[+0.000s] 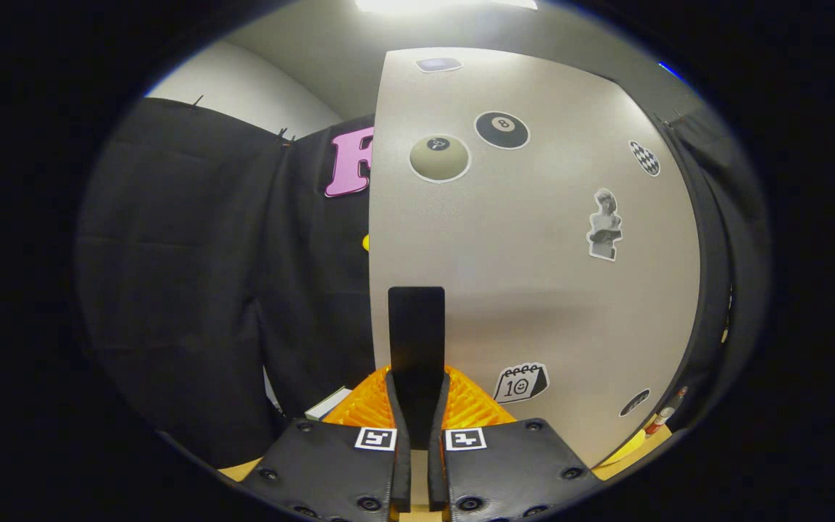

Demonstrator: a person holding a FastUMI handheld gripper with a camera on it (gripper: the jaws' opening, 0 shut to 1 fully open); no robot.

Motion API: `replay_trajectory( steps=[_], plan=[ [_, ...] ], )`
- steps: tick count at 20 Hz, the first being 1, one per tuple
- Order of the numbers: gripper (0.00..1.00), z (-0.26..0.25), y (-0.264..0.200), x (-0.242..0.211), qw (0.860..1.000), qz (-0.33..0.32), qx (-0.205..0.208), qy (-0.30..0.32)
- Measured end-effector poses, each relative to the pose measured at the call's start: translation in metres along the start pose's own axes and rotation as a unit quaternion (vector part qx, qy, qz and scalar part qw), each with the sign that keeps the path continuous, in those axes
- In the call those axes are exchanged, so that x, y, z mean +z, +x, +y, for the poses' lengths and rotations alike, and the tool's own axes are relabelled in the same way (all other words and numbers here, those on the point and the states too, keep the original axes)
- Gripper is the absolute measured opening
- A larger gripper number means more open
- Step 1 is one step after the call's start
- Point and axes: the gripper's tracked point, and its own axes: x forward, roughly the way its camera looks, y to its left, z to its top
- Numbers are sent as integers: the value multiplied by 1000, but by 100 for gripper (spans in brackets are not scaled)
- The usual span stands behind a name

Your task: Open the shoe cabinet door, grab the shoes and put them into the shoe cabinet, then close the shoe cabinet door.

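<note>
Gripper view: beyond the black cloth wall point(193, 290) at left, the gripper point(417, 406) has its fingers closed on the dark handle point(416, 333) of the shoe cabinet door point(533, 275), probably to swing it. The door is pale grey, stickered, directly ahead and seemingly part-open.

- The cabinet door point(533, 239) stands directly in front of me and closes the whole way ahead and to the right of its handle point(416, 341).
- My gripper point(417, 406) has both fingers pressed on the handle, so no gap remains between them.
- Left of the door's edge I see open room, back to the black cloth wall point(193, 290).
- Low at the right of the door, some small items point(660, 417) stand on the wooden surface point(635, 453) and narrow that side.
</note>
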Motion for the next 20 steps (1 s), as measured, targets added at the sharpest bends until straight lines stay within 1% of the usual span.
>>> replay_trajectory(
  steps=[3, 8, 10, 17, 20],
  plan=[
    [10, -4, -23, -1, 999, 10, 31, 0],
    [10, -12, -60, 0, 998, -2, 65, 11],
    [10, -17, -69, 0, 997, 0, 71, 4],
    [10, -38, -96, 0, 996, -4, 88, 9],
    [10, -48, -112, 2, 996, 1, 86, -5]
  ],
)
